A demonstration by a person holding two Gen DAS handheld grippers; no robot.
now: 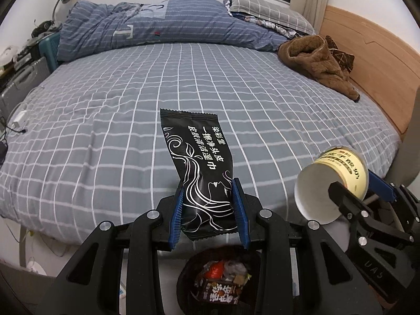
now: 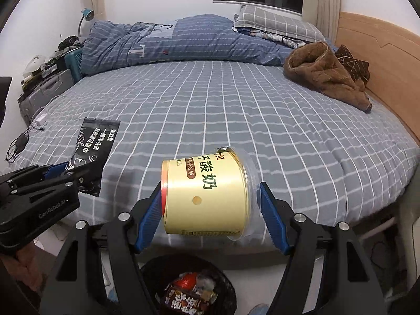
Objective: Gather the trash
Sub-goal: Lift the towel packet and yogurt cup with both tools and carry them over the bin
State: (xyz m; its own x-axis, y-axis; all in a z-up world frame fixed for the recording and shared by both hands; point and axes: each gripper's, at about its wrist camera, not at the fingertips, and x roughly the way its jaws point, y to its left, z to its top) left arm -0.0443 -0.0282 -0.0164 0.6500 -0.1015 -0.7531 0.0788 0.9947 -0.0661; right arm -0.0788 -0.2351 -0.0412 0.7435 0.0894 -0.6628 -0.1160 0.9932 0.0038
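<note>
A black wet-wipe packet (image 1: 200,168) with white line art sticks up between the blue pads of my left gripper (image 1: 208,204), which is shut on its lower end. My right gripper (image 2: 211,204) is shut on a pale yellow yogurt cup (image 2: 207,194) held on its side, clear lid to the right. Each view catches the other hand: the cup (image 1: 338,173) at the right of the left wrist view, the packet (image 2: 94,147) at the left of the right wrist view. Below both grippers stands a black trash bin (image 1: 183,283) with wrappers inside, also the bin (image 2: 228,283) in the right wrist view.
The bed (image 1: 131,105) with a grey checked sheet fills both views. A blue striped duvet (image 1: 162,23) and pillows lie at the far side, a brown garment (image 1: 315,63) by the wooden headboard (image 1: 372,60). A suitcase (image 1: 21,84), cables and a charger (image 1: 18,120) sit at the left.
</note>
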